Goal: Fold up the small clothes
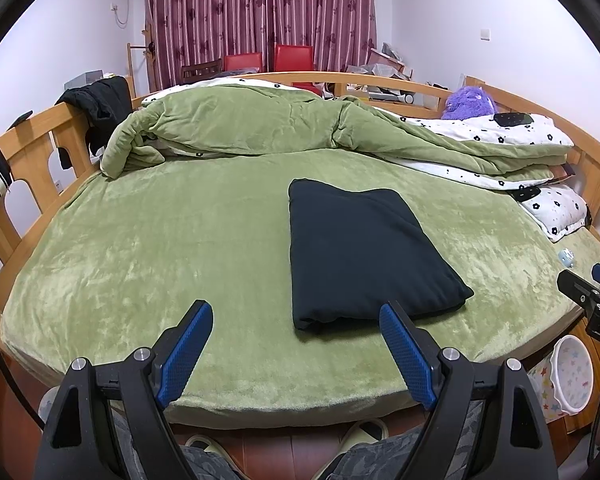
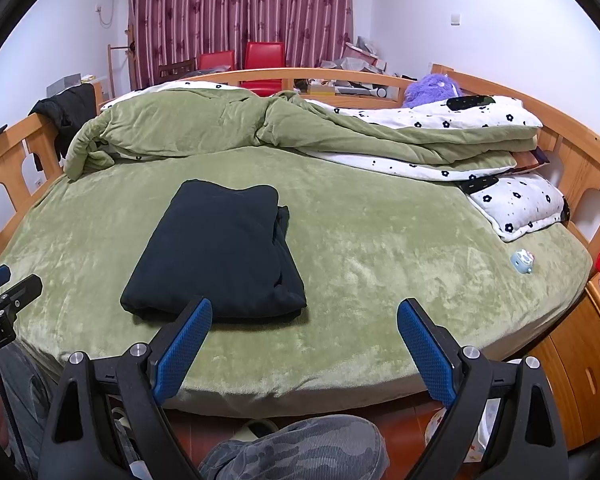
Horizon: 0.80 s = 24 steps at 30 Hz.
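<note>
Folded dark garment (image 1: 364, 256) on the green bed sheet (image 1: 160, 248), seen from both wrist views. Its long axis runs from the near edge of the bed toward the heaped green quilt (image 1: 236, 120) at 12 o'clock, leaning slightly: in the left wrist view the far end tips toward 11 o'clock, in the right wrist view the garment (image 2: 220, 252) tips toward 1 o'clock. The near short edge lies close to the front edge of the mattress.

Surroundings: the quilt and a white flower-print cover (image 1: 512, 132) are piled along the far side; a flower-print pillow (image 2: 520, 204) lies at 2 o'clock, a small pale blue toy (image 2: 522, 261) on the sheet near it, and a purple plush toy (image 2: 432, 88) at the far rail. A wooden bed rail (image 1: 32, 148) encloses the bed. The sheet between claws and garment is bare.

Appearance: the garment is a compact rectangle, black to very dark blue, smooth on top; stacked layers show along its right side (clearest in the right wrist view).

Left claw (image 1: 296, 316): blue-padded fingers spread wide, holding nothing, hovering above the near bed edge, the garment's near corner just beyond its right finger. Right claw (image 2: 304, 312): likewise wide apart and empty, with the garment at 11 o'clock of it.
</note>
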Available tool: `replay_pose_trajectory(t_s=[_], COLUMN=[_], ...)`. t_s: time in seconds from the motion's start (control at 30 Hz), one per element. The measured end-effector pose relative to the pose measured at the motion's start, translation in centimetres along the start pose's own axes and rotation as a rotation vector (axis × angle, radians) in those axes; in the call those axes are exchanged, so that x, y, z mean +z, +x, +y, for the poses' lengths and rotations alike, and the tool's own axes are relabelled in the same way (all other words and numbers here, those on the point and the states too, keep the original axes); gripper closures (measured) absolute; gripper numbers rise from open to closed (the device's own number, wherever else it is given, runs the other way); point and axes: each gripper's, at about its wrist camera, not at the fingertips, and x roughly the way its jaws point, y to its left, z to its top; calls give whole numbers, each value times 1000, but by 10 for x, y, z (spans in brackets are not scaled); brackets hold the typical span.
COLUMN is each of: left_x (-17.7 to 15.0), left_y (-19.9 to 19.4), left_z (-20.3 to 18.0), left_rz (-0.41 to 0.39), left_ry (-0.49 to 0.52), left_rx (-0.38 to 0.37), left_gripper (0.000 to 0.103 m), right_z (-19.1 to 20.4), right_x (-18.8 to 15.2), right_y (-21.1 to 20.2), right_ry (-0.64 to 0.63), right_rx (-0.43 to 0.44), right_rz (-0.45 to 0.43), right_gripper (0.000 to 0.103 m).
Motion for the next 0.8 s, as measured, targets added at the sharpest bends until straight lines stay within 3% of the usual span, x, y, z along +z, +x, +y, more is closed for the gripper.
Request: replay_pose_trajectory(t_s=[0.8], left_x=[0], left_y=[-4], left_z=[-1], left_rz=[0], left_ry=[-5], left_rx=[0], left_gripper=[18], right_z=[0], right_x=[-2], right_y=[-9], right_ry=[27], right_rx=[-10], right_rz=[-13], right_gripper=[10])
